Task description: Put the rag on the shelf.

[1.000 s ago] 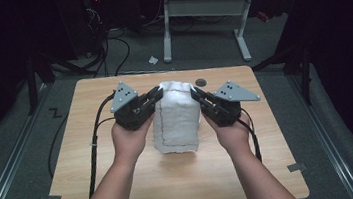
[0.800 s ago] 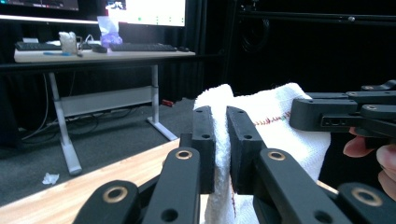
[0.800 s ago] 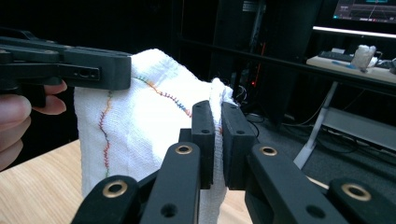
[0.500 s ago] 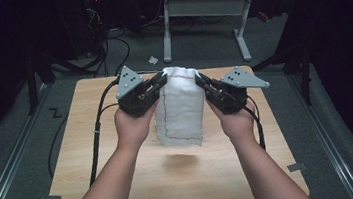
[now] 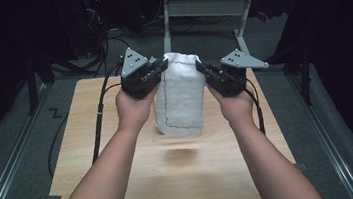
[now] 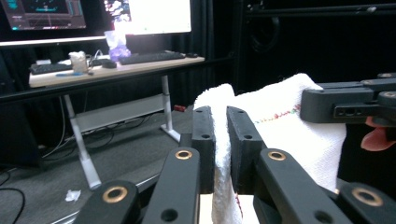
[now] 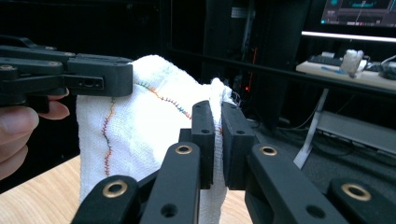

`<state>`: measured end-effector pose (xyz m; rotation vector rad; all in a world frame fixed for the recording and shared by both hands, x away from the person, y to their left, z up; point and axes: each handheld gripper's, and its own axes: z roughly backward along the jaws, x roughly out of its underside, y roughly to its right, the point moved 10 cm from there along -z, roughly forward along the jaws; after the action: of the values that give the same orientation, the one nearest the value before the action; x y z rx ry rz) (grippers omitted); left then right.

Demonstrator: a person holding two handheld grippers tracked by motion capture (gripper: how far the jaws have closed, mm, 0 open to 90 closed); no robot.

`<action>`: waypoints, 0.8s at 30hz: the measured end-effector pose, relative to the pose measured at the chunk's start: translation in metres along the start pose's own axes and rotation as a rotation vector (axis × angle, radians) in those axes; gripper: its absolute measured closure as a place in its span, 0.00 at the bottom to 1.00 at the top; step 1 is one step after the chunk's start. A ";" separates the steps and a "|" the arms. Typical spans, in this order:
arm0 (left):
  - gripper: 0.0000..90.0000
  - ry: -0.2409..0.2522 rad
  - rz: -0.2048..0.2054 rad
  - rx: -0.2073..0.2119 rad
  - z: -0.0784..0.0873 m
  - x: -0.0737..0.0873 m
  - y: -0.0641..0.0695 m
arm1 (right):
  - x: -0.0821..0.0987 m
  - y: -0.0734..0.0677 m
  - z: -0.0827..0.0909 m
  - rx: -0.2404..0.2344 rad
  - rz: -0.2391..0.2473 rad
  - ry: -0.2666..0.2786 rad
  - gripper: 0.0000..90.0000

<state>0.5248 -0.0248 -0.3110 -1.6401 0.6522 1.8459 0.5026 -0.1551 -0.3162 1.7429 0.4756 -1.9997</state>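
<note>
Left gripper (image 5: pixel 160 67): held above the table, jaws clamped together, pointed inward | Right gripper (image 5: pixel 202 69): held level with it, jaws likewise clamped, pointed inward | Forearms: stretched forward from the bottom edge, hands wrapped around both grips

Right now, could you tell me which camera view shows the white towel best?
The high view: the whole white towel hangs above the table. Each gripper view shows its top edge clamped between the tongs.

The 2 grippers, left gripper (image 5: pixel 160 67) and right gripper (image 5: pixel 203 70), are rising and lifting the white towel (image 5: pixel 180 96) off the wooden table (image 5: pixel 124 186); it is now hanging clear.
</note>
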 end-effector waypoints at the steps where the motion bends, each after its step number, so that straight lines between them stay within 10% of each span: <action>1: 0.92 -0.002 0.005 -0.002 -0.003 0.001 -0.004 | -0.001 0.002 -0.004 0.000 -0.001 0.002 0.95; 24: 0.91 -0.096 0.046 -0.077 -0.065 0.025 -0.059 | 0.016 0.054 -0.087 0.008 -0.035 -0.070 0.95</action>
<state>0.6105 -0.0254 -0.3431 -1.5853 0.5890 1.9917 0.6024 -0.1566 -0.3432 1.6738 0.4783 -2.0818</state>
